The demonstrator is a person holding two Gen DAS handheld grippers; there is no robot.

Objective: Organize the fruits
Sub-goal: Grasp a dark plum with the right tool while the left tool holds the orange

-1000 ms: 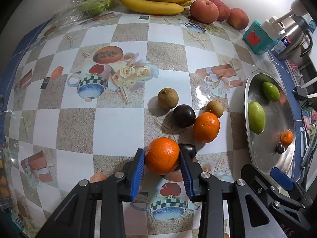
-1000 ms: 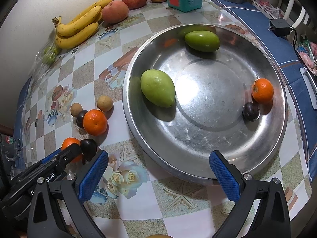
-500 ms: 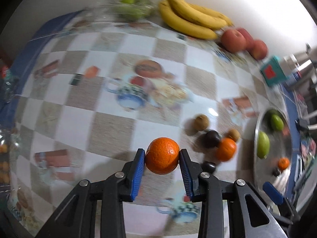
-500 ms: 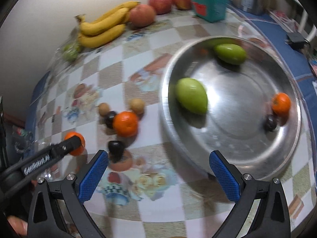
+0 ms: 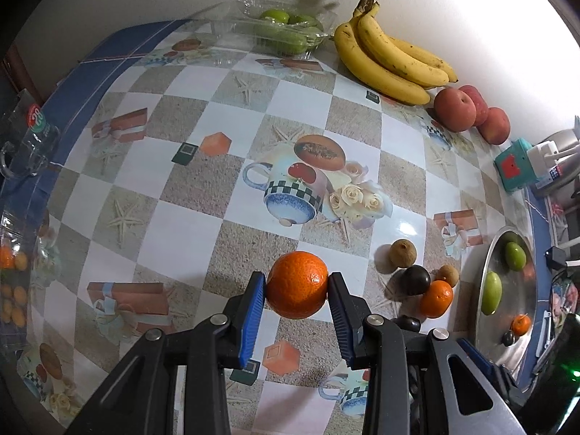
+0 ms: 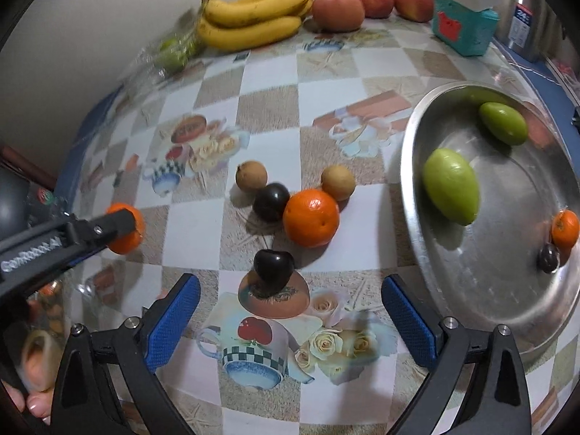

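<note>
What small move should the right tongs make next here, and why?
Probably lower the right tongs onto the dark cherry. They stand open and empty, having just been closing slightly, with the cherry just ahead of the pads, loose on the table. The left tongs already grip an orange, and the steel tray already holds similar fruit.

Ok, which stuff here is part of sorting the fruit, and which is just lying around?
Part of the job:
- orange clamped in the left gripper
- right gripper, open over the dark cherry
- second orange, dark plum, two brown fruits
- metal tray
- bananas, peaches

Lying about:
- teal box
- steel kettle
</note>
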